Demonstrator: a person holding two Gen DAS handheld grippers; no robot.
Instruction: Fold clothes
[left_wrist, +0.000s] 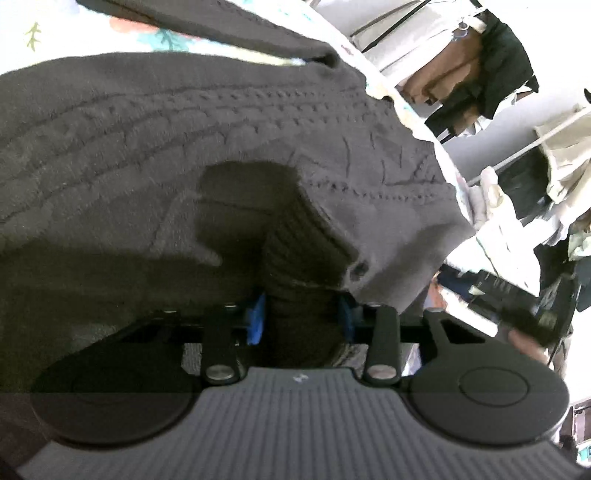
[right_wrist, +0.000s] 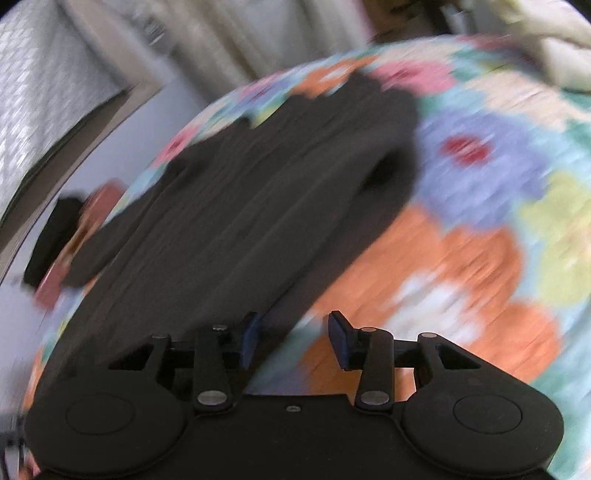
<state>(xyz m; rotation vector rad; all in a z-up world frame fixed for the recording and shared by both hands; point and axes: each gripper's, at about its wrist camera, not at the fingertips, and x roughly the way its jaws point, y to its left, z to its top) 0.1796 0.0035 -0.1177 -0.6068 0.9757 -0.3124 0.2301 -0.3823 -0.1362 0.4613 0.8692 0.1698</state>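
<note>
Behind dark sweater (left_wrist: 229, 140), clothes rack (left_wrist: 491, 92) (rt tongs (right_wrist: 293, 336) agape).

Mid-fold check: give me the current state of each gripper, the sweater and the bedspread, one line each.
left gripper: shut on the ribbed edge of the sweater.
right gripper: open, holding nothing, over the bedspread.
dark sweater: lying spread on the bedspread, one edge lifted.
floral bedspread: laid flat under the sweater.

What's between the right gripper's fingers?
Nothing gripped: in the right wrist view the open right gripper shows only floral bedsheet in the gap; the sweater lies just left.
</note>
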